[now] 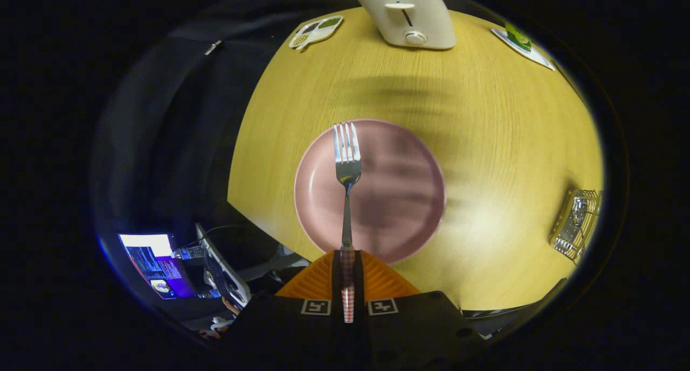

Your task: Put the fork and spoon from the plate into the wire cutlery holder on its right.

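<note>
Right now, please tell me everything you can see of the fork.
The fork looks like shiny metal, with four tines, a narrow neck and a slim stem. Its handle end bears a red-and-white checked pattern and sits clamped between the two fingers of the gripper, which are closed on it. The fork points straight ahead of the fingers, tines away from them, above the pink plate on the yellow wooden table. Whether its tines touch the plate cannot be told.

Fork (pixel 347 160) over plate (pixel 399 198); holder (pixel 575 224) apparently right.
</note>
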A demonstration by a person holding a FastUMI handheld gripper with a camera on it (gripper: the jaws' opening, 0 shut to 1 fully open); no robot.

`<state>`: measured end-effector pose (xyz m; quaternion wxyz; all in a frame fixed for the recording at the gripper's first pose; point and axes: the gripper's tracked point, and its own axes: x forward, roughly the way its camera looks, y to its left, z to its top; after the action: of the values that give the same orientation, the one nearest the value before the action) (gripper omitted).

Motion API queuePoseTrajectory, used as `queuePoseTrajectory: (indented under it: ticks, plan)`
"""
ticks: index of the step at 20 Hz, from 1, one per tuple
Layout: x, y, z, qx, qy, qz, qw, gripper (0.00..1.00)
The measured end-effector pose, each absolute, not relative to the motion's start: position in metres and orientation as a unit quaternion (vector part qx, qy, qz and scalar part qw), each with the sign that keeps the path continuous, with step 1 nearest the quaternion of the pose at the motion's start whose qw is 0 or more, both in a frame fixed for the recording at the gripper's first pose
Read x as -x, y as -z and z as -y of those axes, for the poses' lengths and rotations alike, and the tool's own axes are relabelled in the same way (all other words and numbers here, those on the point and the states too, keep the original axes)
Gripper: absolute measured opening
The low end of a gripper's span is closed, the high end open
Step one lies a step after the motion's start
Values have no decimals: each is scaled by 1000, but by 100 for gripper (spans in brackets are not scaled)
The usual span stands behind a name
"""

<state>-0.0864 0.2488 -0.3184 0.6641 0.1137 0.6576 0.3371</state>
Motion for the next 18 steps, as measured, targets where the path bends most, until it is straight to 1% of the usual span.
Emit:
queuePoseTrajectory:
  ticks: [3, 5, 10, 13, 18]
  plan:
    - [77, 283, -200, -118, -344, -647, 670, 10]
    - [71, 267, -161, -116, -337, -643, 677, 10]
    - [59, 259, -50, -75, -297, -658, 688, 10]
    - [56, 267, 3, -56, -269, -698, 662, 10]
    - [65, 287, 66, 14, -232, -782, 578, 10]
